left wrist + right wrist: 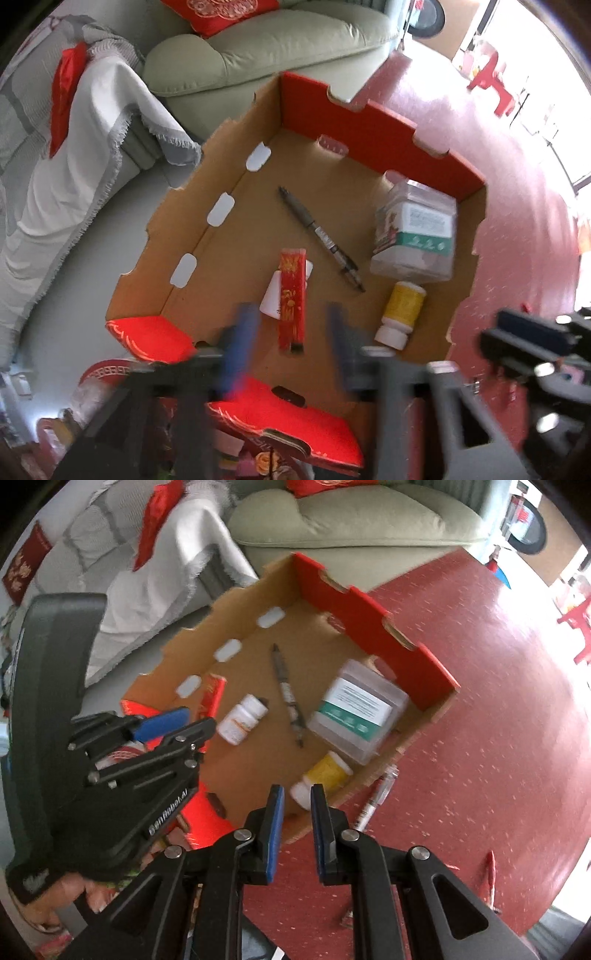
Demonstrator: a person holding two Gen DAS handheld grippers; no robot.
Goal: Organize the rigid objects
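The left hand-held gripper (291, 332) is standing apart, empty, over the red carton (292, 295) inside the cardboard box (376, 122). The right hand-held gripper (297, 801) is sitting nearly together, holding nothing; the marker (373, 801) at its 1 o'clock looks light, stiff and slick, best pinched mid-barrel.

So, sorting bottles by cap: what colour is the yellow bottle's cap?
White cap on the yellow bottle; clearest in the left wrist view.

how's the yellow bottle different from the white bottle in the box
The yellow bottle has a yellow label and lies by the box's near edge; the white bottle has a white label with orange and lies nearer the middle, beside the red stick. Both lie on their sides.
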